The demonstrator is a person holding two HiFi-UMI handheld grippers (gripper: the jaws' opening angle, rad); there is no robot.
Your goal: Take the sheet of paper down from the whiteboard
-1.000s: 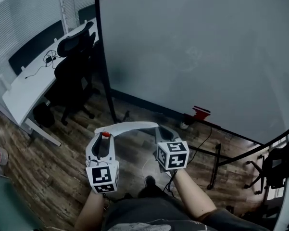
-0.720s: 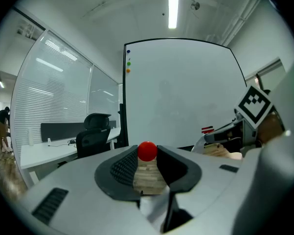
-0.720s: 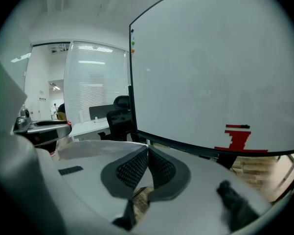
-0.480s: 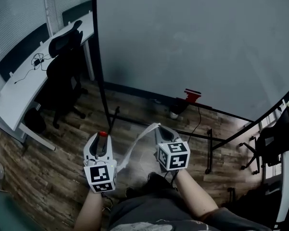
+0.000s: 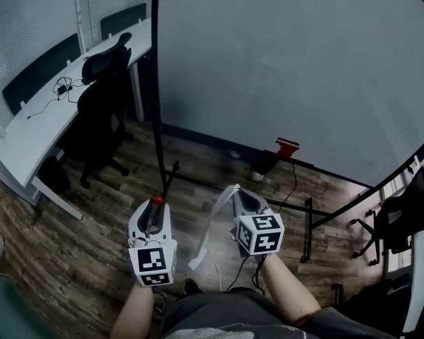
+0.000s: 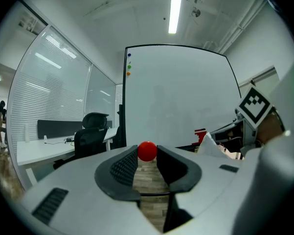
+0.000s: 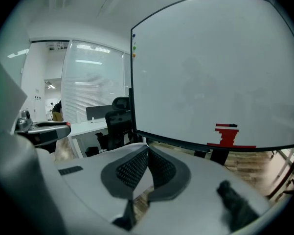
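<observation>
**paper off the board, hanging from the right claw alone**

since a second ago the paper (image 5: 210,228) has gone from an arc spanning both claws to a loose strip that hangs from one.

head view: the right claw (image 5: 236,191) is clamped on the paper's top edge, and the free end dangles low between the two claws, close to the person's legs. the left claw (image 5: 155,205) pinches a red magnet (image 5: 156,200) at its very tips. the board (image 5: 289,69) ahead is bare of paper, so i judge the take-down done bar setting things aside. the board's stand (image 5: 171,175) crosses the floor just ahead. a chair (image 5: 102,104) and desk (image 5: 35,129) close the left side, and another chair sits at the far right. the open floor lies between the person and the stand.

left gripper view: the magnet sits gripped between the pad tips with bare gap behind it. a round thing held that far out could pop free if the grip eases or the claw jolts. the right claw and crumpled paper show at the right edge, near enough for the two to knock.

right gripper view: the pads meet at the tips, nipping the paper. held by one edge only, it could slide out on a quick swing, and the trailing end could snag on the stand or get trodden on.
</observation>
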